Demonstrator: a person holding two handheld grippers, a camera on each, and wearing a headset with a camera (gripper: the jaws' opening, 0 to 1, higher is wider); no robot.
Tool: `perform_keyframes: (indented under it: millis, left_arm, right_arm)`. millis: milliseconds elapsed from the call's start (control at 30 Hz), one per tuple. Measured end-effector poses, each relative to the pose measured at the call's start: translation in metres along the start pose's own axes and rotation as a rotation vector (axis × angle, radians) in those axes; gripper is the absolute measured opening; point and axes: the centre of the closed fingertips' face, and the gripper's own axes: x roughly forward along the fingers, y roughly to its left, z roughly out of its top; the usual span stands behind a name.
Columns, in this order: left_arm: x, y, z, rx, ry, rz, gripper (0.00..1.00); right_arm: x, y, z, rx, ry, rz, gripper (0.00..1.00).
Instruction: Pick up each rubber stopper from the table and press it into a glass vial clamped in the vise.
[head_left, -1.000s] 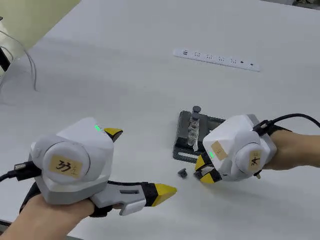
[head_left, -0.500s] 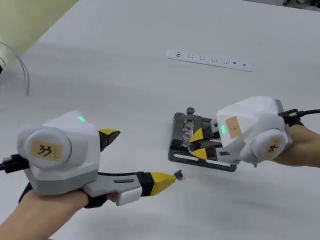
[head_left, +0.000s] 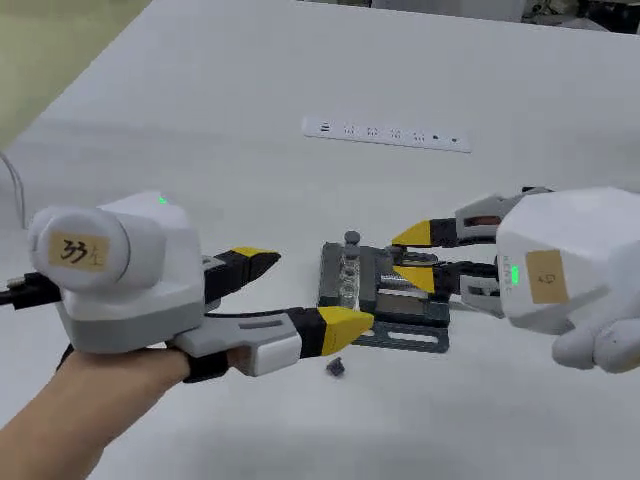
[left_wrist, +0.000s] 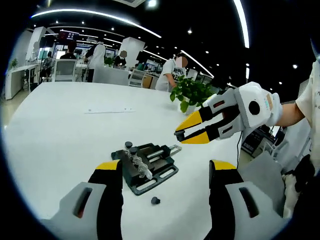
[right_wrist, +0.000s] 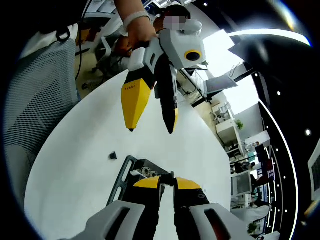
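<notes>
- A white, matte table (head_left: 200, 120) is recorded across the head view; a power strip (head_left: 385, 133) is laid at upper centre.
- A dark vise (head_left: 410, 318) is set at centre, with glass vials (head_left: 347, 283) clamped upright in a row.
- One rubber stopper (head_left: 336, 368) is seen loose on the table, just below the vise.
- The left gripper (head_left: 315, 290) is held at lower left, jaws wide apart.
- The right gripper (head_left: 400, 255) is held at right over the vise, tips nearly meeting; whether anything is pinched cannot be told.
- In the left gripper view, an open office with ceiling light strips and a potted plant (left_wrist: 190, 92) is seen beyond the table.

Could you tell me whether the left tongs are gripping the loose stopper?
No, the loose stopper lies on the table beside the vise, untouched by the open left tongs.
</notes>
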Motion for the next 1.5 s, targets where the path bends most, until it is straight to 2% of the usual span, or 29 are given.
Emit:
perform_keyframes:
  millis: [33, 100, 133, 200, 400, 600, 867, 933, 1167, 1300, 1500]
  left_arm:
    - [0.002, -0.003, 0.003, -0.003, -0.005, -0.012, 0.65]
    - [0.007, -0.008, 0.008, -0.026, -0.015, -0.041, 0.6]
    - [0.01, -0.013, 0.012, -0.052, -0.025, -0.066, 0.57]
    - [0.013, -0.018, 0.015, -0.068, -0.033, -0.093, 0.49]
    - [0.023, -0.031, 0.025, -0.137, -0.058, -0.168, 0.3]
    - [0.027, -0.038, 0.029, -0.159, -0.066, -0.202, 0.18]
    - [0.029, -0.045, 0.032, -0.186, -0.076, -0.224, 0.11]
    - [0.028, -0.047, 0.033, -0.195, -0.078, -0.237, 0.07]
    - [0.028, -0.05, 0.037, -0.228, -0.091, -0.25, 0.06]
    - [0.026, -0.052, 0.039, -0.203, -0.087, -0.264, 0.06]
    - [0.025, -0.054, 0.038, -0.185, -0.065, -0.285, 0.05]
  right_arm:
    - [-0.002, 0.0, 0.001, 0.002, -0.001, -0.007, 0.05]
    - [-0.008, -0.004, 0.005, 0.008, -0.007, -0.056, 0.05]
    - [-0.01, -0.004, 0.006, 0.018, -0.009, -0.062, 0.05]
    - [-0.014, -0.008, 0.007, -0.012, -0.002, -0.102, 0.05]
    - [-0.019, -0.009, 0.012, -0.046, -0.002, -0.15, 0.05]
    - [-0.023, -0.013, 0.018, -0.064, -0.018, -0.177, 0.05]
    - [-0.026, -0.011, 0.026, -0.12, -0.031, -0.181, 0.05]
    - [-0.026, -0.012, 0.028, -0.107, -0.039, -0.188, 0.05]
    - [-0.028, -0.016, 0.029, -0.12, -0.043, -0.203, 0.05]
    - [-0.03, -0.018, 0.03, -0.061, -0.065, -0.192, 0.05]
    - [-0.031, -0.015, 0.032, -0.052, -0.082, -0.174, 0.05]
